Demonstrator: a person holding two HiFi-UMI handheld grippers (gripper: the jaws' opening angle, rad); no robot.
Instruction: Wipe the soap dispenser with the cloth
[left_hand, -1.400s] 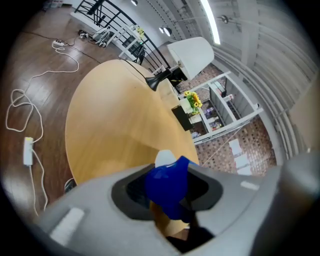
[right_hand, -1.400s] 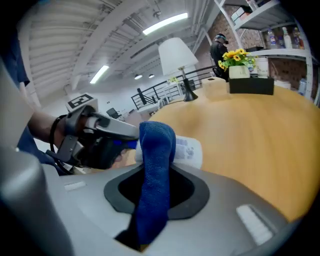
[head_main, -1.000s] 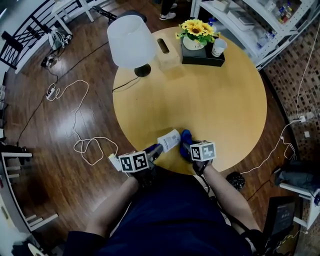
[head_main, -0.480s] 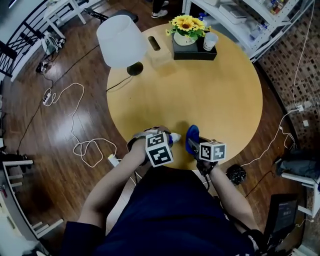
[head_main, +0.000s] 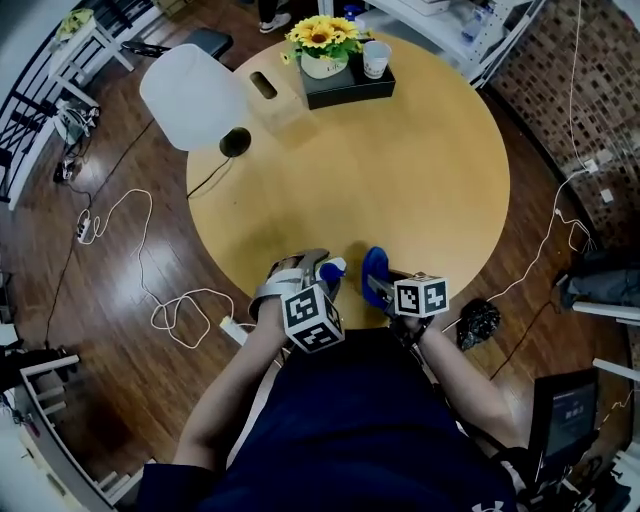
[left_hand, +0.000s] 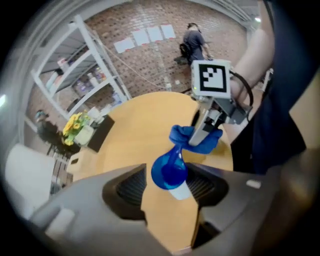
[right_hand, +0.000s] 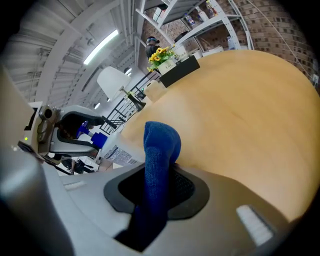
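Left gripper (left_hand: 167, 191): jaws apart, just been opening, pads loose on either side of the soap dispenser (left_hand: 173, 172) at its blue pump head. Right gripper (right_hand: 161, 192): clamped on the blue cloth (right_hand: 161, 145), folded end poking forward, seemingly touching the pump's spout. Both at the near edge of the round wooden table (head_main: 400, 170). Far side: white lamp (head_main: 190, 97), sunflowers (head_main: 322, 35) and cup (head_main: 376, 58) on a black tray (head_main: 350, 88).

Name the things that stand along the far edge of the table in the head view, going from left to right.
lamp, box with a slot, flower pot, cup
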